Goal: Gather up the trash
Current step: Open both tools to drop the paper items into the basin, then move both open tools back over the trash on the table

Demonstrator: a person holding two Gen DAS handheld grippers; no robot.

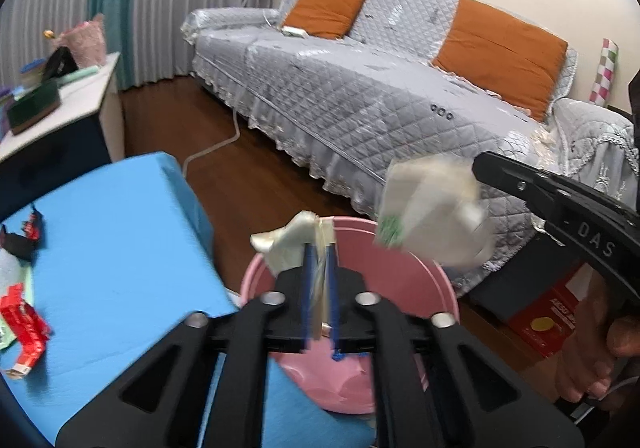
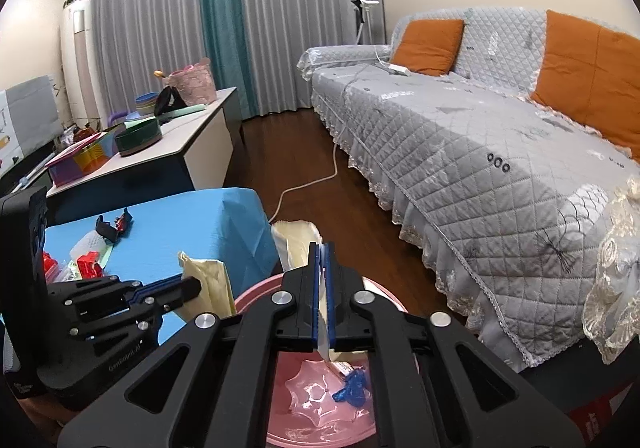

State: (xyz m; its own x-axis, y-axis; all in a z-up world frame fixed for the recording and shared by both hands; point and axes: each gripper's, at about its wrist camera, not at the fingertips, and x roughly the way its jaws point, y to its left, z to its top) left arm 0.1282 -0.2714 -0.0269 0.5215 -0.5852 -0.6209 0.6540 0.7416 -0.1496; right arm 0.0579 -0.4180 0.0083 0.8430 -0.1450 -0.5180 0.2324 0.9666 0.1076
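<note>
Currently: left gripper (image 1: pixel 319 248) clamped on a cream wrapper scrap (image 1: pixel 286 242), pink bin (image 1: pixel 400 268) directly below its fingers. Right gripper (image 2: pixel 323 248) pinched on a pale plastic wrapper (image 2: pixel 296 240), same bin beneath; red packaging (image 1: pixel 24 324) lies left on the blue table (image 1: pixel 120 248).

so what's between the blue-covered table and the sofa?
In the right wrist view, bare wood floor with a white cable lying on it, and the pink bin nearer the camera, beside the table's corner, short of the sofa.
</note>
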